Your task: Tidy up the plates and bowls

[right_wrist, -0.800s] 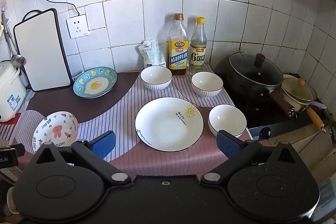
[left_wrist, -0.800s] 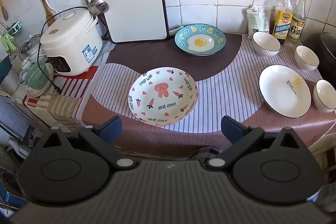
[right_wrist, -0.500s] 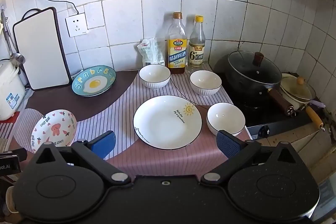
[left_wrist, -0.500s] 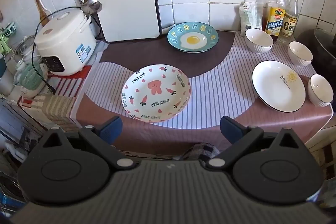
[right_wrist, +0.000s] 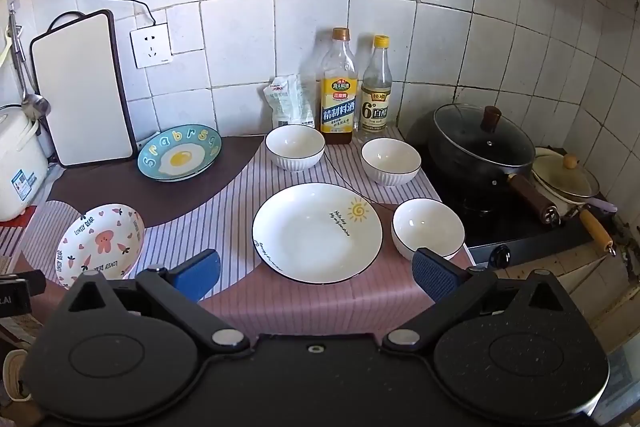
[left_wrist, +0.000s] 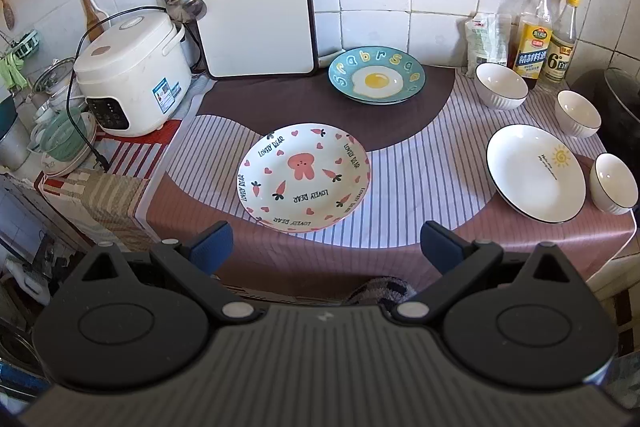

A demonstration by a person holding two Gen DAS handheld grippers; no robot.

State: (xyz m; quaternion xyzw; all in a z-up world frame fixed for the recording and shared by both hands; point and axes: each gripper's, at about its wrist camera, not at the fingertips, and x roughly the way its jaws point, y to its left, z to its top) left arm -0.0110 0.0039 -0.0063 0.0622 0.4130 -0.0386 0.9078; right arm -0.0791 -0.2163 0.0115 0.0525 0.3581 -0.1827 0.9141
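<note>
Left claw (left_wrist: 325,245) lower, nearer flat bunny plate (left_wrist: 303,177), lettering upside-down.

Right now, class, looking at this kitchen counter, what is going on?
A person holds two grippers above the counter, and nothing is picked up yet. The left gripper hangs open in front of the pink rabbit plate; the right gripper hangs open in front of the white sun plate. The egg plate sits by the cutting board, and three white bowls stand apart around the sun plate. Nothing is stacked.
</note>
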